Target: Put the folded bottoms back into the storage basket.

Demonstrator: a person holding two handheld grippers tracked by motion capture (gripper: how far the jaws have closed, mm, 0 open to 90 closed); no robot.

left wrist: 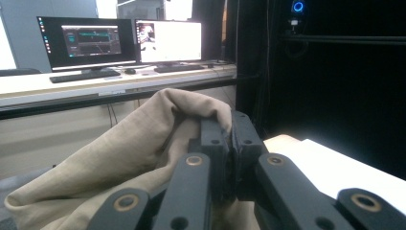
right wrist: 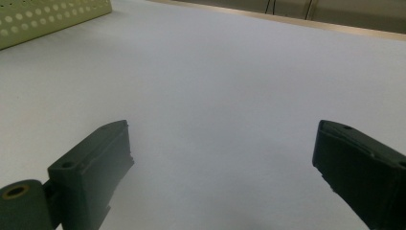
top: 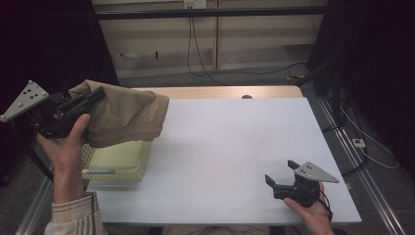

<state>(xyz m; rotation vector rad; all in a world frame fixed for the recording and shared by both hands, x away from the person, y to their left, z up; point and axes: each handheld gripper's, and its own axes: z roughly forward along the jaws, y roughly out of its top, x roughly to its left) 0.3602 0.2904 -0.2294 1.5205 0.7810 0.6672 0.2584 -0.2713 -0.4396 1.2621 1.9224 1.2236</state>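
Clenched on the beige cloth (left wrist: 143,153), the left gripper (top: 95,95) lifts it above the basket (top: 117,164); the right gripper (top: 283,175) waits spread wide.

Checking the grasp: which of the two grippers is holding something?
The left gripper, fingers shut on the beige cloth garment above the pale green perforated basket; the right gripper is open, empty.

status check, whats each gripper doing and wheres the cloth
Left gripper shut on tan cloth, held up over the green basket. Right gripper open, low over the white table. Nothing in the way.
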